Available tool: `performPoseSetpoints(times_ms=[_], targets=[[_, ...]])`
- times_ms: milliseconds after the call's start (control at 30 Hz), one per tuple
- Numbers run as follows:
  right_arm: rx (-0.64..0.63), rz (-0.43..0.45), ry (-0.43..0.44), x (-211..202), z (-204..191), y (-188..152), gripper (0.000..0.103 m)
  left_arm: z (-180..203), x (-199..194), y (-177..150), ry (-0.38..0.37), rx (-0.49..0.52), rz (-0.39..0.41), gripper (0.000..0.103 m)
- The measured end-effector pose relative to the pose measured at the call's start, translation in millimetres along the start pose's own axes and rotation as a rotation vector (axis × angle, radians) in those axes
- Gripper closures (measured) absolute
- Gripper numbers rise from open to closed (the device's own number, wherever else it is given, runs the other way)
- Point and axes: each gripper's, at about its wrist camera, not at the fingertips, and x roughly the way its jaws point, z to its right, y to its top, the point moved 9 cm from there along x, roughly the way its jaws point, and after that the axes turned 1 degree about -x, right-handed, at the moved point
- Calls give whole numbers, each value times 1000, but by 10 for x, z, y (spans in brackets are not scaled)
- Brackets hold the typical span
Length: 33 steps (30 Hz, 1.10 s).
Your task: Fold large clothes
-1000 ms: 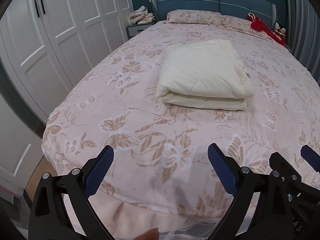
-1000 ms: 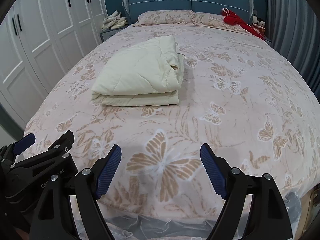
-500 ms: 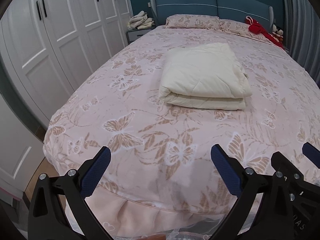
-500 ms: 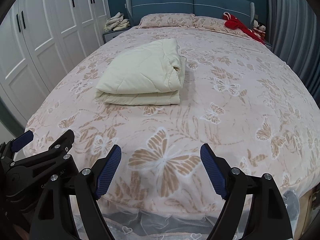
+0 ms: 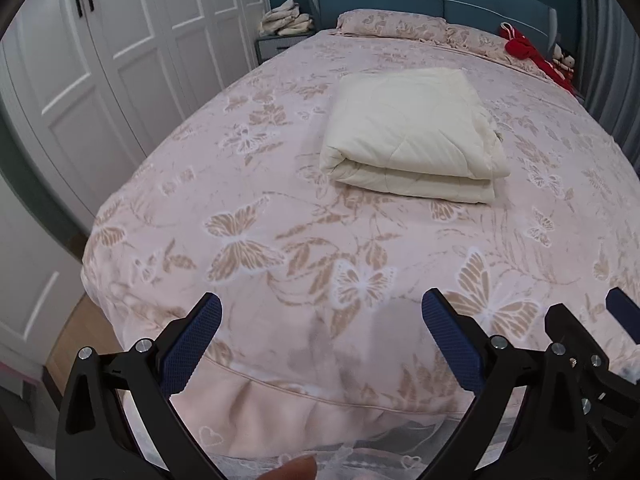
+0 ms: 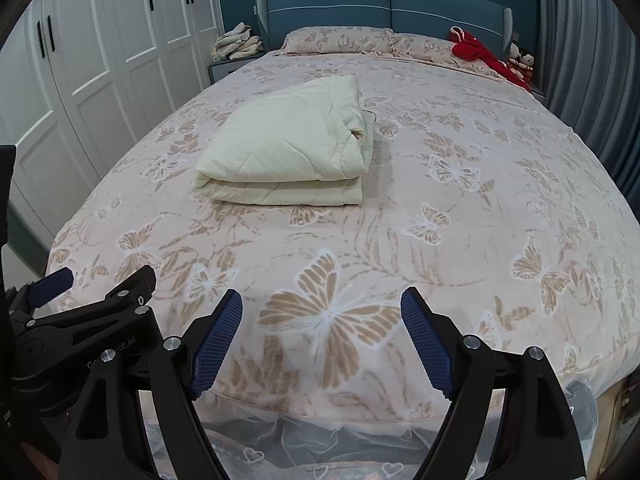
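A cream quilted blanket (image 5: 412,136) lies folded into a thick rectangle in the middle of the bed (image 5: 248,184); it also shows in the right wrist view (image 6: 292,152). My left gripper (image 5: 320,344) is open and empty over the foot edge of the bed, well short of the blanket. My right gripper (image 6: 322,336) is open and empty, beside the left one at the foot edge. The right gripper's fingers (image 5: 576,332) show at the right of the left wrist view, and the left gripper's fingers (image 6: 100,300) at the left of the right wrist view.
The bed has a pink butterfly-print cover, pillows (image 6: 336,38) and a blue headboard (image 6: 384,0). Red fabric and small dolls (image 6: 488,56) lie at the far right. White wardrobe doors (image 5: 112,52) line the left. A nightstand with folded cloth (image 6: 236,44) stands at the far left. Grey curtains (image 6: 588,52) hang on the right.
Both grippers have drawn back and risen slightly from the bed, so more of the foot edge and lace skirt shows. The blanket has not moved. Both stay open.
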Motion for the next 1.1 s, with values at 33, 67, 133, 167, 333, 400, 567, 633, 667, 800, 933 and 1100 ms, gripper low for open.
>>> performPoseSetpoints(times_ms=[33,67,133,167,333,400,567,633,667,800,933,1100], targets=[[-2,2,-1,-3,-6,1,22,-3,-1,-4,1,-3,1,5],[-5,3,-3,-2,-12,4,22,-9,-4,-7,6,-4,5,5],[-3,1,-3,-1,-26,0,22,-14,-5,-13,10,-3,7,5],[-1,-1,-1,1,-33,-3,22,-17,-5,-16,10,-6,7,5],[-3,-2,-1,4,-33,-2,22,-32,-1,-10,12,-9,10,5],[-3,-2,-1,1,-37,-1,22,-41,2,-8,12,-8,9,5],[-6,3,0,0,-53,4,22,-60,-13,2,20,-9,17,5],[-6,4,2,3,-48,6,22,-61,-17,3,18,-11,17,5],[-7,4,3,6,-45,5,22,-62,-21,3,18,-12,18,5],[-9,3,1,6,-44,5,22,-58,-22,7,17,-10,19,5],[-8,4,3,4,-40,8,22,-58,-28,13,12,-14,16,5],[-5,9,5,-16,-23,23,22,-41,-43,38,14,-9,28,5]])
